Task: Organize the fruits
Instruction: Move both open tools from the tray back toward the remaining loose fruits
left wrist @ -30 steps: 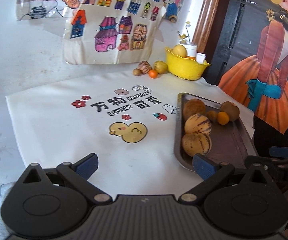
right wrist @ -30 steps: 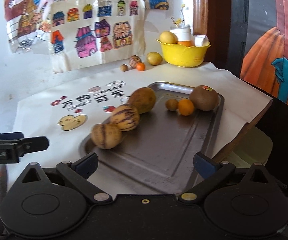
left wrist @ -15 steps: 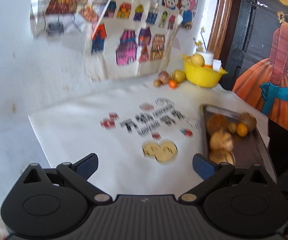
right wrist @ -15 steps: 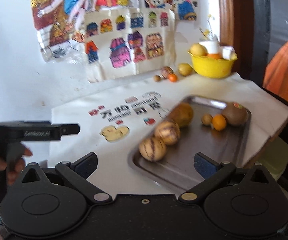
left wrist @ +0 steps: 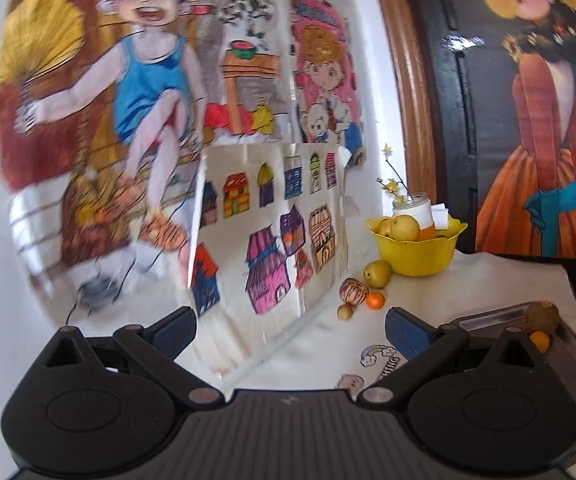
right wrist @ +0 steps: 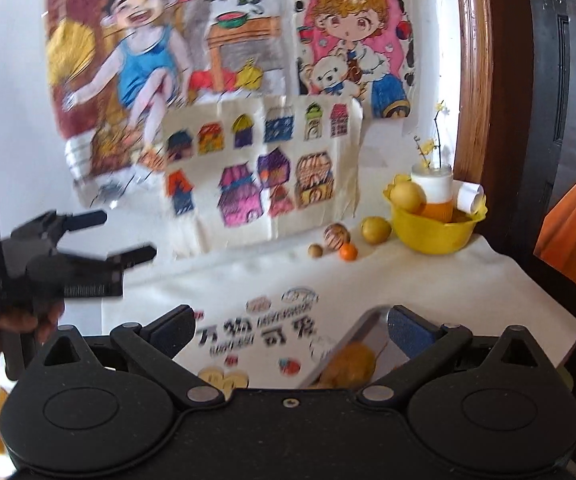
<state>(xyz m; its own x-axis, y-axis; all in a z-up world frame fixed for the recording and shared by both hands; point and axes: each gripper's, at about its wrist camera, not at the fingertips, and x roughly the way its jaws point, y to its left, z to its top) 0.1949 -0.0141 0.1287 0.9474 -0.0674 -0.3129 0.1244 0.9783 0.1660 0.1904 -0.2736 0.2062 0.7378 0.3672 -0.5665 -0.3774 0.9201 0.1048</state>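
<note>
Grippers, left (left wrist: 289,326) and right (right wrist: 289,326): raised off the tray (right wrist: 343,344) since a second ago, fingers released and empty, four loose fruits beside the bowl (right wrist: 433,232) judged unsorted.

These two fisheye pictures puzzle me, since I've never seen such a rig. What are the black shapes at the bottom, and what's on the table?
A person holds a two-finger tool in each hand, with a camera on each looking forward along the fingers. The black shapes are the tools themselves: the left tool in its own view, the right tool in the other, where the left one also shows, hand-held. Both are open and hold nothing. On the white cloth stand a yellow bowl of fruit, loose fruits beside it such as a small orange, and a metal tray with more fruit.
</note>
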